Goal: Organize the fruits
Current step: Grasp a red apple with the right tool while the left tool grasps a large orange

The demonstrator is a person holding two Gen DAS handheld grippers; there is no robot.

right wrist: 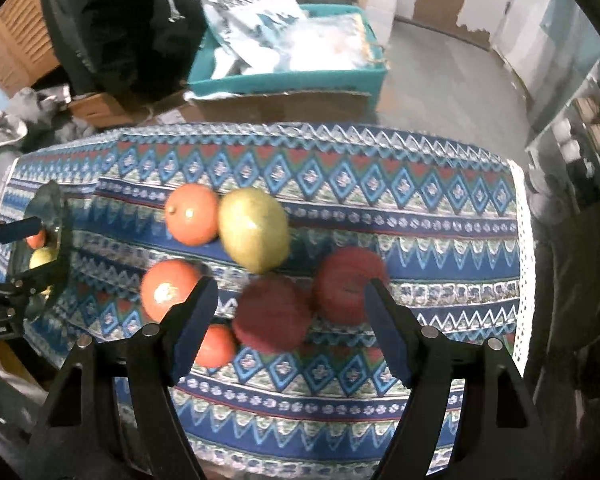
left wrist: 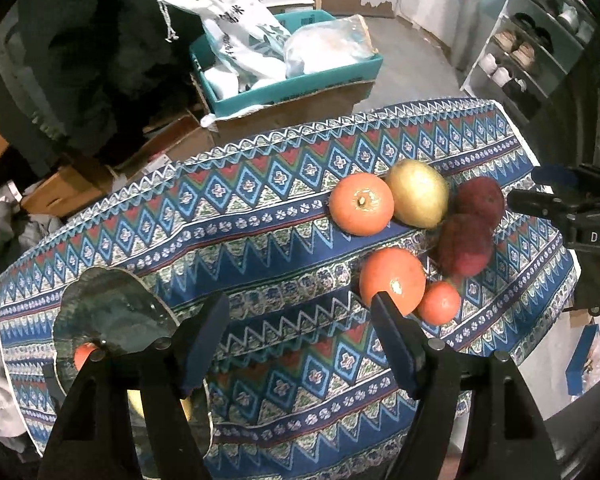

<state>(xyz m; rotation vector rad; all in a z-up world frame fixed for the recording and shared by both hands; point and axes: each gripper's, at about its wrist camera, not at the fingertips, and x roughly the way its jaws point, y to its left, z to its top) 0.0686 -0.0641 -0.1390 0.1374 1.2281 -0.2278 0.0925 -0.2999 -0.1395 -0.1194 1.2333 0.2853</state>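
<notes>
Left gripper (left wrist: 300,316) has its black, blue-padded fingers spread apart, holding nothing, over the patterned blue, red and white tablecloth (left wrist: 260,200). At the cloth's left end sits a clear glass bowl (left wrist: 112,312); a small orange fruit (left wrist: 85,354) and a pale yellow fruit (right wrist: 42,257) lie in it. Loose fruit sits on the cloth right of centre: a large orange (left wrist: 361,204) touching a yellow-green mango-shaped fruit (left wrist: 419,193), two dark red rough-skinned fruits (left wrist: 465,245) just beside them, and nearer, a second orange (left wrist: 392,280) with a small tangerine (left wrist: 439,303) against it. Right gripper (right wrist: 290,306) is likewise spread wide and empty, with one dark red fruit between its fingers; that view is blurred. Beyond the table, on a grey floor: brown cardboard boxes (left wrist: 80,184), a teal plastic crate (left wrist: 292,88) of white bags, and at right a white shoe rack (left wrist: 528,48). Wall paint is peeling.
</notes>
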